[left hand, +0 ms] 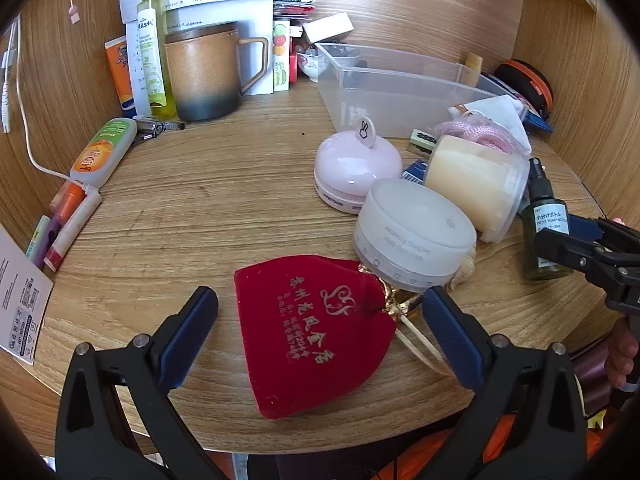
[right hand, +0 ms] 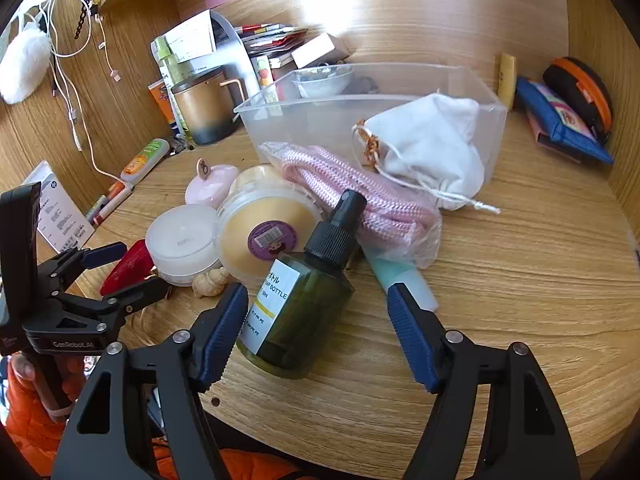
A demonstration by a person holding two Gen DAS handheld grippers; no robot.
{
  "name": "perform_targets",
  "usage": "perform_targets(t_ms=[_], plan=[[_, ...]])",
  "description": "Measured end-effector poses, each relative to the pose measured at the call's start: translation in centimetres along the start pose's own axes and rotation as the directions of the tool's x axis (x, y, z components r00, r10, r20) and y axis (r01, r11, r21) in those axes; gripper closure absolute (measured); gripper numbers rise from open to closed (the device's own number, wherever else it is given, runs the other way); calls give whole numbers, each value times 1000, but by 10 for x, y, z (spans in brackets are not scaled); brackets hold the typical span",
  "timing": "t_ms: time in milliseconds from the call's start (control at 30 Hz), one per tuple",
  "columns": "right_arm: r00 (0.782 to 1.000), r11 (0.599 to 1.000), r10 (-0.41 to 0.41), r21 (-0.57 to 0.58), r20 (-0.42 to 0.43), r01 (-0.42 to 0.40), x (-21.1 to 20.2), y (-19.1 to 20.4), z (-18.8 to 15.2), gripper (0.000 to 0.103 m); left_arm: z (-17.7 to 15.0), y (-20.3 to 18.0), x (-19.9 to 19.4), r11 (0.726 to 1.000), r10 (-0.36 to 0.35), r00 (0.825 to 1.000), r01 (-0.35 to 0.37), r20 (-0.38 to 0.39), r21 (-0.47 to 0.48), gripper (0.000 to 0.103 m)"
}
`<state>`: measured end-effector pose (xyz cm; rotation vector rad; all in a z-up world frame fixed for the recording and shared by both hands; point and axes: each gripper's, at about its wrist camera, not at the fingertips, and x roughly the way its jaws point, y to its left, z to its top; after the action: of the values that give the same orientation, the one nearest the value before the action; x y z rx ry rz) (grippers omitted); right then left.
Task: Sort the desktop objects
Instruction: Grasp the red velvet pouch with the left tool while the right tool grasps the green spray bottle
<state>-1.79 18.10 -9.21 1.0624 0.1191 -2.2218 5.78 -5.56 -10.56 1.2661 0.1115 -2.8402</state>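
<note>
My left gripper [left hand: 318, 314] is open, its fingers on either side of a red velvet pouch [left hand: 316, 332] lying flat on the desk. My right gripper [right hand: 318, 318] is open around a dark green spray bottle [right hand: 304, 300] that stands on the desk, its left pad close to the bottle's label. The bottle also shows in the left wrist view [left hand: 546, 224]. A clear plastic bin [right hand: 360, 120] stands behind. In front of it lie a white drawstring bag [right hand: 432, 148], a pink cord in plastic [right hand: 360, 200], a yellow tub [right hand: 264, 236], a white jar [right hand: 182, 240] and a pink round case [left hand: 356, 168].
A brown mug [left hand: 204, 72], spray bottle [left hand: 154, 40] and papers stand at the back left. Tubes and pens [left hand: 76, 208] lie along the left wall. A teal tube [right hand: 404, 276] and a shell [right hand: 210, 280] lie near the green bottle. Pouches [right hand: 568, 120] sit at the back right.
</note>
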Motion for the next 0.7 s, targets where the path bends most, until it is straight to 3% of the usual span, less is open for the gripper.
perform_targets(t_ms=[100,233,467,667,700], plan=[[1000,1000,12,5,-15,-12,5,-1,-2,43,0,2,1,1000,15,1000,-15,5,-2,1],[998,999,49,19,-39,-49,12,-1,-3,55,-1,-1,2,999,32,999,-32,4,23,18],[996,996,78,54,-35,-76,13,-3,-1,59,2,4,2,1000,16,1000,-16,11,13,28],[997,995,79,63,-11,-78,11,-8,1,61,6,10,3,1000,1,1000,-2,21,5,48],[997,995,80,64,-6,-79,10,-9,1,61,7,11,3,1000,-3,1000,3,23,3,56]])
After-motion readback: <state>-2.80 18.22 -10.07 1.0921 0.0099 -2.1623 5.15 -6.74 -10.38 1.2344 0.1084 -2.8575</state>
